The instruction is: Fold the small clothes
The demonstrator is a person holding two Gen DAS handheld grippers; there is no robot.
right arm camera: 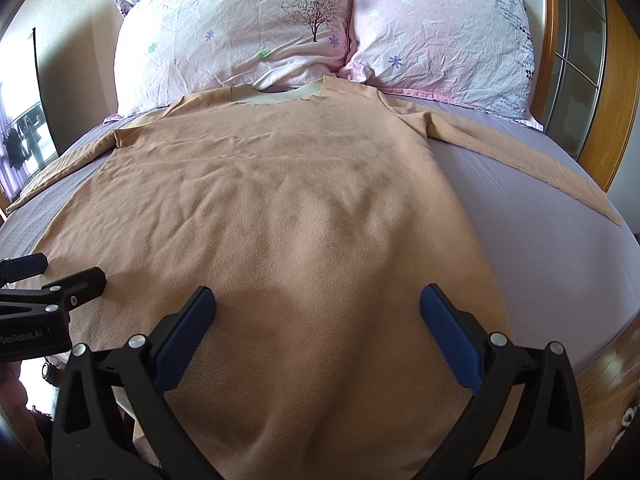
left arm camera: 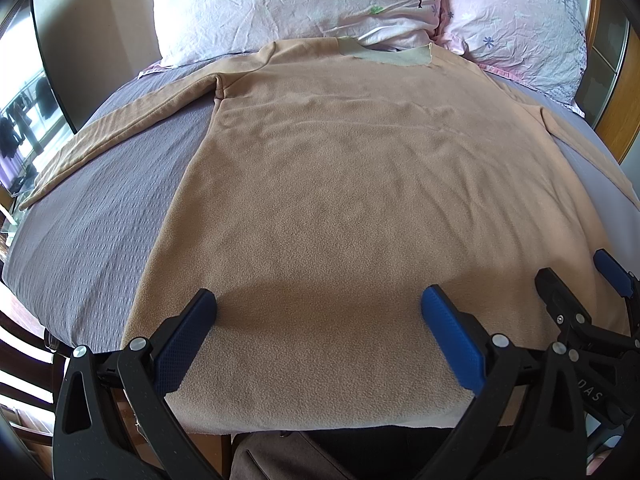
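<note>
- Two grippers hover over the hem end of the shirt point(left arm camera: 340, 200), which lies flat on the bed point(left arm camera: 92, 216), collar toward the pillows point(left arm camera: 288, 4) and both sleeves spread out to the sides.
- Your left gripper point(left arm camera: 319, 308) has its jaws wide apart and holds nothing; your right gripper point(right arm camera: 318, 306) is the same, empty and fully spread.
- Pinch only the top layer of fleece and the back layer will likely stay behind, so the fold comes out skewed.
- Bite too deep and you may catch the grey bed cover along with the hem.
- The fabric looks soft and limp; lift one corner ahead of the other and the body will probably sag and wrinkle further.
- The grippers sit close together near the hem, so they could knock each other as they close.
- Leave the sleeves out and they will likely trail off the fold.
</note>
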